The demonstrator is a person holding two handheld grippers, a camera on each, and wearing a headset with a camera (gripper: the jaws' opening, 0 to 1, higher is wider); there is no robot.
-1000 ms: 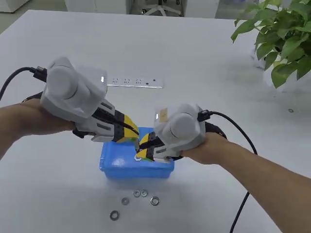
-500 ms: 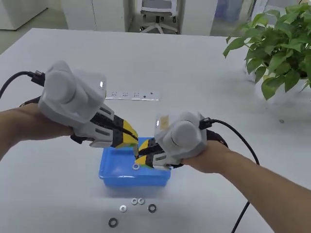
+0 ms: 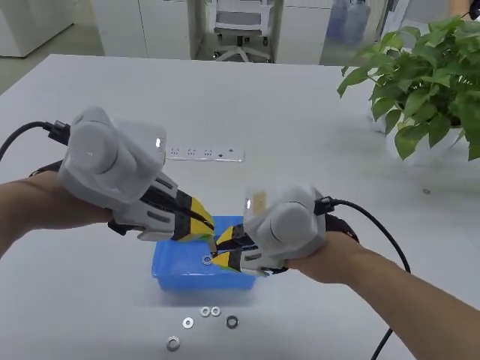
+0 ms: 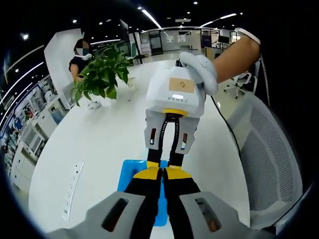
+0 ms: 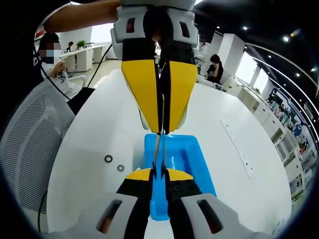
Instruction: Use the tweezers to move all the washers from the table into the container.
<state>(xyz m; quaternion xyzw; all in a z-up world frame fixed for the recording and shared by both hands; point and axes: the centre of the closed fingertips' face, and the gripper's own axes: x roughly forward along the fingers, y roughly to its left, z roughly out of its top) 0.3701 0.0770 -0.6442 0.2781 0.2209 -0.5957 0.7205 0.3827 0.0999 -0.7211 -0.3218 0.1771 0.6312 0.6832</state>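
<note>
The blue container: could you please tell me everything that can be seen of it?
The container is a shallow, open, rectangular blue tray with rounded corners, plastic by its look, lying flat on the white table. A washer shows over its floor; whether it rests there is unclear. The left gripper and right gripper, meeting on the tweezers, hang above it. Before it, loose washers lie on the table.
</note>
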